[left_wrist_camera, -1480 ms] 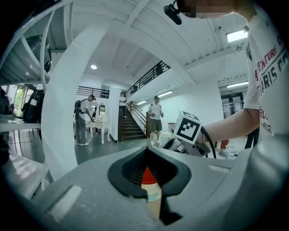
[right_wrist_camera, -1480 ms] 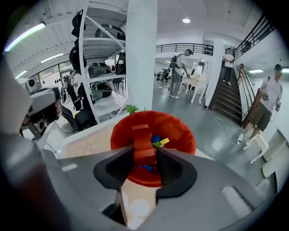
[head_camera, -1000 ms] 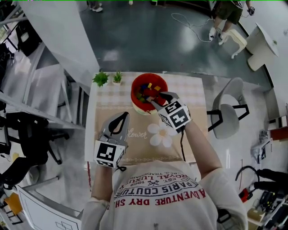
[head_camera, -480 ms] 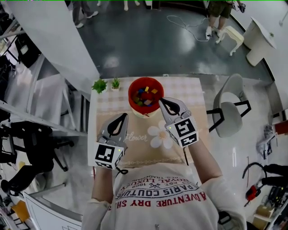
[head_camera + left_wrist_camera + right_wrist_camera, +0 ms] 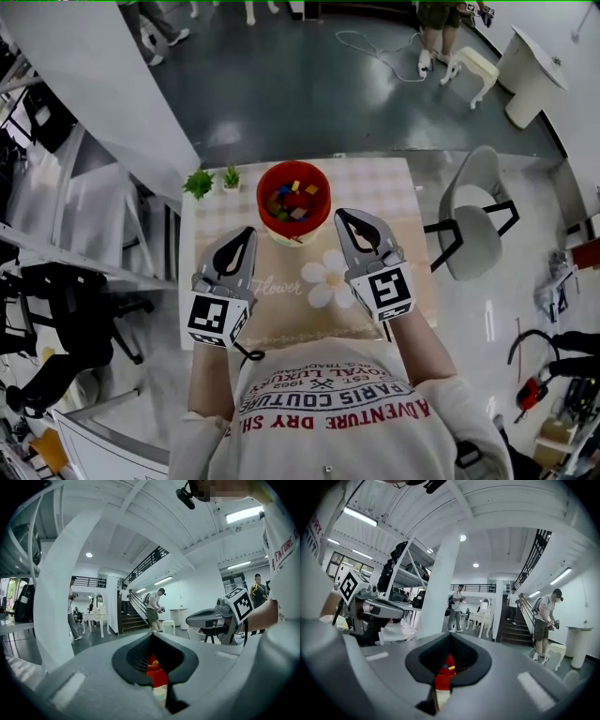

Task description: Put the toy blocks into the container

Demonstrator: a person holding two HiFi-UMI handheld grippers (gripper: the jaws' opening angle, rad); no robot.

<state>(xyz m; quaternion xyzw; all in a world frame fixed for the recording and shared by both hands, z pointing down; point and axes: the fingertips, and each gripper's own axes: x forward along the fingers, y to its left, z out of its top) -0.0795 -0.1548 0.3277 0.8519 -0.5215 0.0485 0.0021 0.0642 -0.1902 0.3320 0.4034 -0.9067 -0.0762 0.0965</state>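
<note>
The table [image 5: 380, 192] has lots of bare room on its near side. A chair [image 5: 466, 234] stands past its right edge. The red bowl [image 5: 262, 202] sits near the far edge, full of little coloured blocks [image 5: 292, 201]. The left gripper [image 5: 246, 232] and the right gripper [image 5: 343, 217] hang above the table, jaws pressed together, holding nothing.

White T-shirt [image 5: 328, 412], red-black print; grey left tongs [image 5: 246, 232], right tongs [image 5: 343, 216].

Two grippers [image 5: 247, 231] [image 5: 343, 215], one red container [image 5: 293, 166], two potted plants [image 5: 199, 182] [image 5: 231, 176], one grey chair [image 5: 469, 239]
</note>
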